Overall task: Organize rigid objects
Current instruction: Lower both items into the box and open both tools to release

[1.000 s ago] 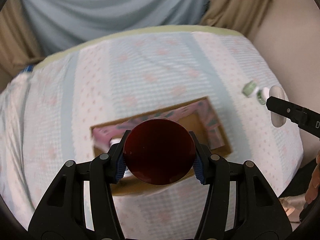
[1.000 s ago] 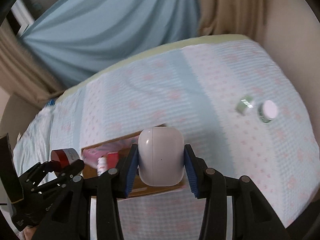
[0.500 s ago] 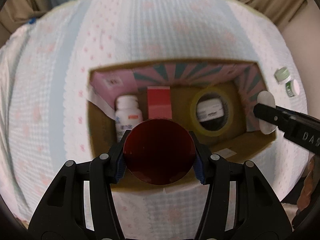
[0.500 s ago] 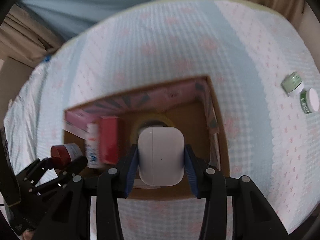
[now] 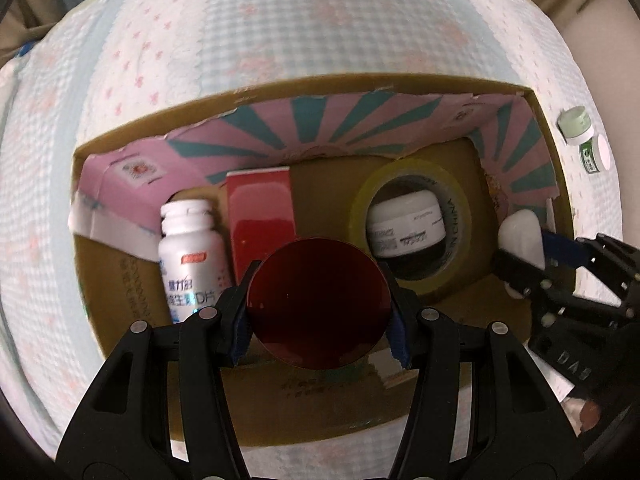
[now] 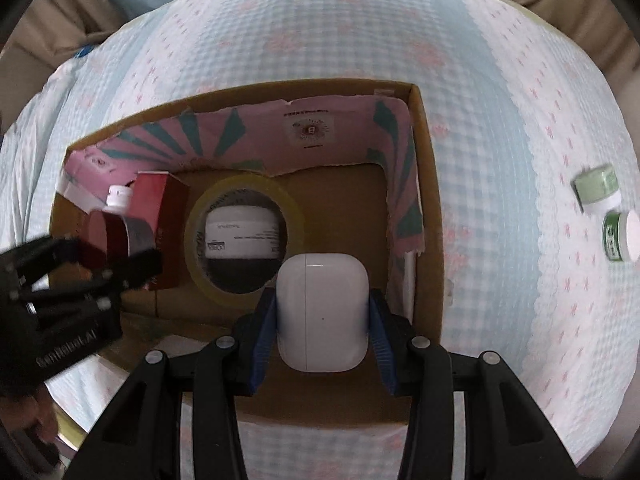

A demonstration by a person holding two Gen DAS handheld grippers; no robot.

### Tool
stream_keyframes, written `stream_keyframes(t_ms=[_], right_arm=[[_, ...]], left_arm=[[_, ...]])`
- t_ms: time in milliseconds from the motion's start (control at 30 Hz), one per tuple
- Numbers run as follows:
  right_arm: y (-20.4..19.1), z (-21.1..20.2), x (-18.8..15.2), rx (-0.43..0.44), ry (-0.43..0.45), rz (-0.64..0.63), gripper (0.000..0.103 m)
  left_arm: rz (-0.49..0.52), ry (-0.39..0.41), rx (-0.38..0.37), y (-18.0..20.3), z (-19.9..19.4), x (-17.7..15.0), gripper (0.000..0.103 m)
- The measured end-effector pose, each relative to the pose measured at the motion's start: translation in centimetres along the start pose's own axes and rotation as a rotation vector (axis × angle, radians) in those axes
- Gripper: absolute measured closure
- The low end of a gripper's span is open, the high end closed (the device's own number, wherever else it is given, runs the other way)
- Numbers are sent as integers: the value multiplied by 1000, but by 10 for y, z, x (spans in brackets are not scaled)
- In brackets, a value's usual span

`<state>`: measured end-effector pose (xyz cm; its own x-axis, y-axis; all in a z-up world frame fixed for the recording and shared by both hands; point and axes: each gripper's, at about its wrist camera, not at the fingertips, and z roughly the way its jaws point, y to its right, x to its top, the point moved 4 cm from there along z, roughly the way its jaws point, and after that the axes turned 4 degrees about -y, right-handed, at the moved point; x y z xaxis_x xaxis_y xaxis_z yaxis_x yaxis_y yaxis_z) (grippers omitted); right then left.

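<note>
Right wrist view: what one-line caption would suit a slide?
Right gripper holds a white earbud case over an open cardboard box containing a tape roll.

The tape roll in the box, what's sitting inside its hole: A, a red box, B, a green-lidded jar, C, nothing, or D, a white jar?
D: both wrist views show a white jar with a printed label lying inside the ring of the tape roll on the floor of the box.
</note>
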<state>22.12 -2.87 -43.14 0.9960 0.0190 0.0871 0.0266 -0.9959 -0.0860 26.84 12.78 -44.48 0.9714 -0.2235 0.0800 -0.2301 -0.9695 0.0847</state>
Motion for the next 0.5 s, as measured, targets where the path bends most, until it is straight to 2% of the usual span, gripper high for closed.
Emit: stream_keyframes(t_ms=[67,133,200,233,267,300,333,500], right_arm=[[-1,2,-1,1,-4,-22,62],[-4,5,-3,12,-9,-37,62],[-6,7,-7,19,-21,-57,50],[-9,6,-10,39,-17,-73,38],[-12,5,-13,77,-11,-89,18],[-18,5,-17,134,-23,-113,6],[-23,6,-20,164,-37,-130,0],[-24,-6,-28,108,19,-132,0]], left_arm=[[1,-4,5,2,0,3,48],[5,14,7,3,-5,4,1],[11,46,12,3,-14,6,0],[13,52,20,1,-17,6,0],[12,52,25,0,-19,5,0],[6,53,25,-3,-21,3,0],[0,52,23,-5,-22,3,0],[-28,64,35,-17,-33,-3,0]])
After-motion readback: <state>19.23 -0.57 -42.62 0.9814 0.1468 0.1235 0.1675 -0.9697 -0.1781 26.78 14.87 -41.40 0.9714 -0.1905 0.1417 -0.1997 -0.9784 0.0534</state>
